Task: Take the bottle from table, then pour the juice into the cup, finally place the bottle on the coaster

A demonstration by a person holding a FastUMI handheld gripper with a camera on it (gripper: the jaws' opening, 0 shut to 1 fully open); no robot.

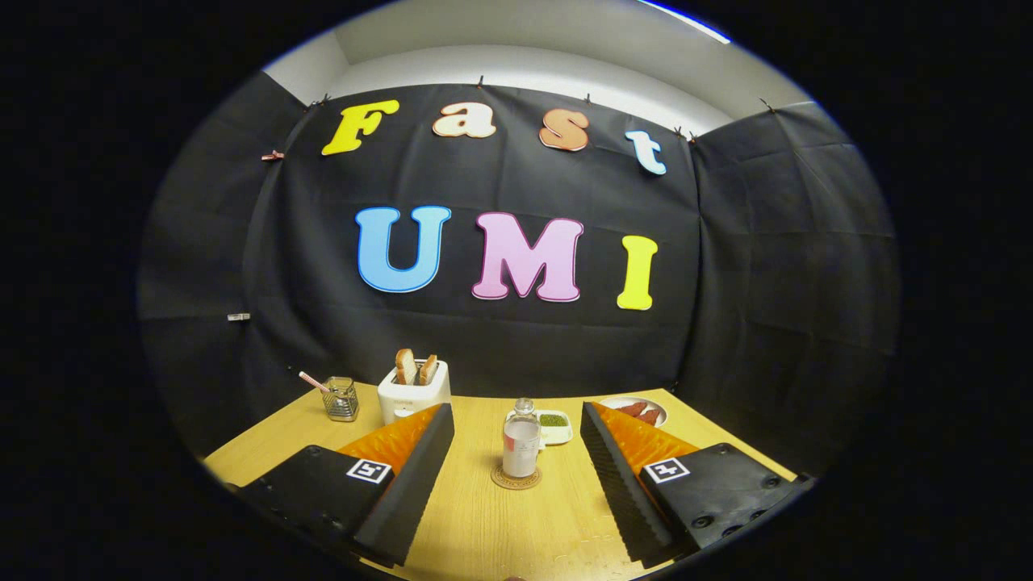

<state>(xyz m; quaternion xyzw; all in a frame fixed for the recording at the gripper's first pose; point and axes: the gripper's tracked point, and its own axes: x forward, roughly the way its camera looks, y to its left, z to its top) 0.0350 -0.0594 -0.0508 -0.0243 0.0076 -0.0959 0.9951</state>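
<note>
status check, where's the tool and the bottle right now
Tool open, fingers wide apart, holding nothing. Bottle upright on the coaster, between the fingers, just ahead. Small dish behind it; path clear.

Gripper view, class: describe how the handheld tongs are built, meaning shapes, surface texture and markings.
The tongs have two wedge-shaped fingers tapering forward, with finely ribbed inner faces. Each sits on a black blocky mount bearing a square black-and-white tag; screws show on one mount.

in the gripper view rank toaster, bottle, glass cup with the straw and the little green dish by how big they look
1. toaster, the largest, set farther back.
2. bottle, upright on its coaster, ahead of the open tongs.
3. glass cup and green dish: close in apparent size, not ranked; the bottle partly hides the dish.
</note>
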